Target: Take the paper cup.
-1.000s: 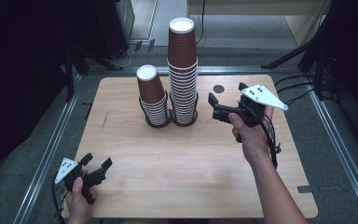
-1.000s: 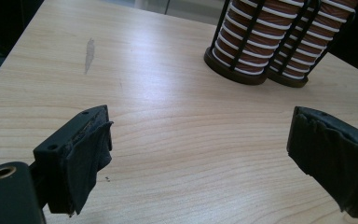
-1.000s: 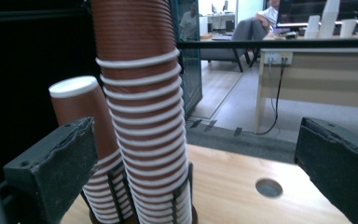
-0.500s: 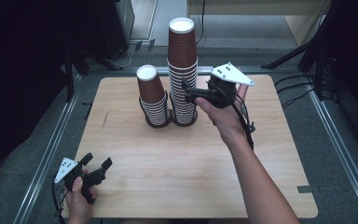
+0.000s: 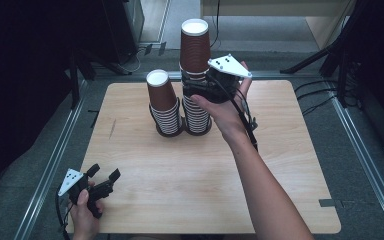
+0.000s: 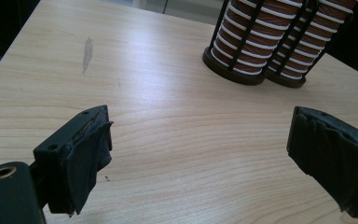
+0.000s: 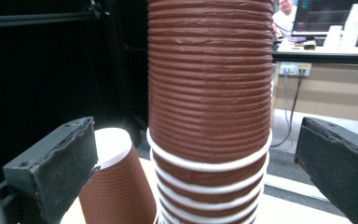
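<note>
High view, pale wooden table (image 5: 280, 190), dark room, grey floor (image 5: 365, 150), left gripper (image 5: 102, 181) wide, right gripper (image 5: 192, 87) wide around tall cup stack (image 5: 196, 55)

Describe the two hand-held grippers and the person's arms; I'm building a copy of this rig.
Each hand-held gripper, left and right, is black with two blocky jaws faced in wrinkled dark padding. A grey three-cornered plate with dark dots tops each, and a black cable trails from it. The forearms are bare, with no sleeves or gloves in sight.
</note>
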{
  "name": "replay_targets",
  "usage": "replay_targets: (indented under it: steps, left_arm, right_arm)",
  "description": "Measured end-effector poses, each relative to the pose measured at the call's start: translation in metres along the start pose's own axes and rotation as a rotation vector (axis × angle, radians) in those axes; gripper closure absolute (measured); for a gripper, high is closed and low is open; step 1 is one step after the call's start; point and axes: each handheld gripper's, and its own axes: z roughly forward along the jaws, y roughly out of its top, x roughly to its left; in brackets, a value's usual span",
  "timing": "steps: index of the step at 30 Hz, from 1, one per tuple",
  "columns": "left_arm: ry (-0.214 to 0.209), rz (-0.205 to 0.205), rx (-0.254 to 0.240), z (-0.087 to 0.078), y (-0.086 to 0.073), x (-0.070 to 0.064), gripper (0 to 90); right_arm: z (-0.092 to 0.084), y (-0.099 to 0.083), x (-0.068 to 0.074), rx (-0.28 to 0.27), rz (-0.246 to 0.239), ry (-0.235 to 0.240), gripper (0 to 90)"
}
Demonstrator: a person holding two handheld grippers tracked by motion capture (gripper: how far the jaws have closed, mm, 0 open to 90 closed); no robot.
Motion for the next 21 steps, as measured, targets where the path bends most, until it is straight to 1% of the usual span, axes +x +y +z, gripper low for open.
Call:
replay_targets:
  steps: [3,9,11,14,16,17,18,21]
  left_arm:
    - [-0.003,0.001,0.0,0.0,0.0,0.0,6.3]
    - [-0.003,0.001,0.0,0.0,0.0,0.0,6.3]
    - [-0.004,0.0,0.0,0.0,0.0,0.0,6.3]
    - [-0.005,0.0,0.0,0.0,0.0,0.0,6.3]
    - [-0.007,0.0,0.001,0.0,0.0,0.0,6.3]
    - [-0.008,0.0,0.001,0.001,0.0,0.0,6.3]
    - [-0.008,0.001,0.001,0.001,0.0,0.0,6.3]
    - [-0.014,0.0,0.001,0.001,0.0,0.0,6.3]
  right_arm:
    - [0.007,0.002,0.001,-0.004,0.01,-0.02,0.0]
    - [0.021,0.005,0.003,0.003,0.0,-0.055,0.0]
    - [0.025,0.006,0.003,0.007,-0.009,-0.063,0.0]
    - [0.032,0.008,0.005,0.012,-0.005,-0.068,0.1]
    - [0.035,0.009,0.007,0.007,-0.008,-0.065,1.3]
    - [0.037,0.009,0.008,0.005,-0.019,-0.076,1.7]
    - [0.038,0.01,0.009,0.004,-0.015,-0.087,2.3]
    - [0.042,0.011,0.007,0.003,-0.005,-0.1,4.6]
